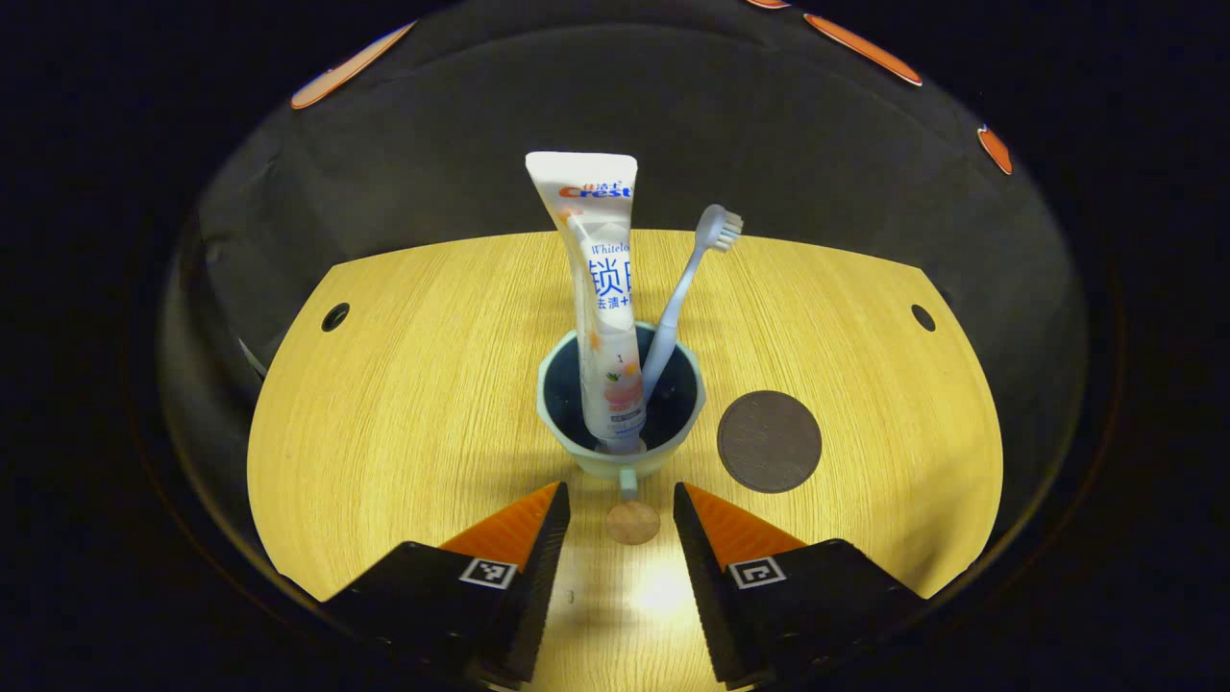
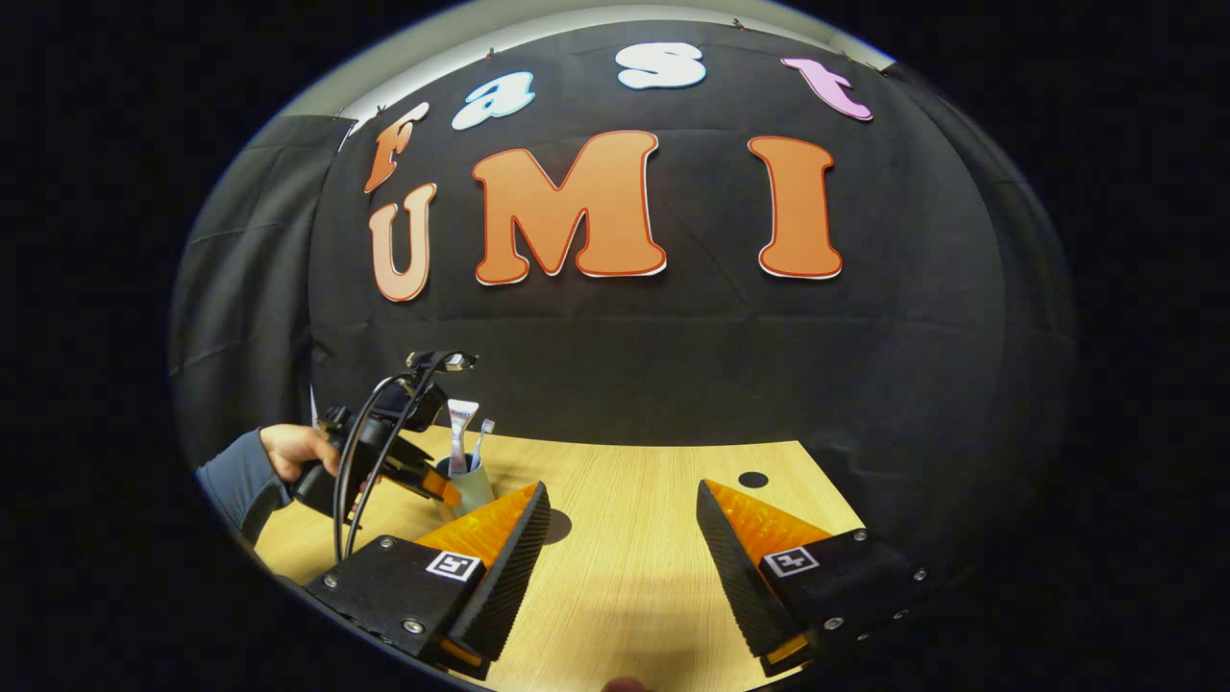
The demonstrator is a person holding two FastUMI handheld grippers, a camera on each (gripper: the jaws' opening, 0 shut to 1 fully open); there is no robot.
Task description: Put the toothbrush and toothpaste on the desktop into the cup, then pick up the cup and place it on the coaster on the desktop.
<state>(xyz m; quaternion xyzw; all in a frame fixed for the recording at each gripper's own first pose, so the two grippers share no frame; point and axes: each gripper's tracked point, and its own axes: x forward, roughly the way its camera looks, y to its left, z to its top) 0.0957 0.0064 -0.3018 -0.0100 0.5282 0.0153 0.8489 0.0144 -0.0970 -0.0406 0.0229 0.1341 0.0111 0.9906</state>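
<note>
Facing the cup's handle, the left gripper [image 1: 621, 524] is held low over the desk [image 1: 404, 404] with its jaws spread wide and nothing between them. The small handle [image 1: 627, 481] points straight into the gap, and a small round brown disc [image 1: 633, 523] is seen on the wood just below it, between the fingertips; what it is cannot be told. Just beyond stands the cup [image 1: 620, 408], upright, with the toothpaste [image 1: 598, 288] standing in it and the toothbrush [image 1: 684, 288] leaning to its right, bristles up. The first part of the task is judged done; the step in hand appears to be the grasp of the cup. The coaster [image 1: 769, 441], a dark round mat, lies just beside the cup on its right, apart from it.

For a sound grasp, the jaws should be carried forward until the handle, or the cup wall, sits well inside them, then closed squarely. The load is tall and top-heavy, so the cup should be kept level and lifted only enough to clear the coaster's edge, then set down centred on it.

In the right gripper view, the right gripper [image 2: 623, 524] is also held wide open and empty over bare desk, well apart from the cup [image 2: 471, 485]. Farther off, the left gripper [image 2: 437, 485] is seen at the cup, held by a hand [image 2: 298, 450].
</note>
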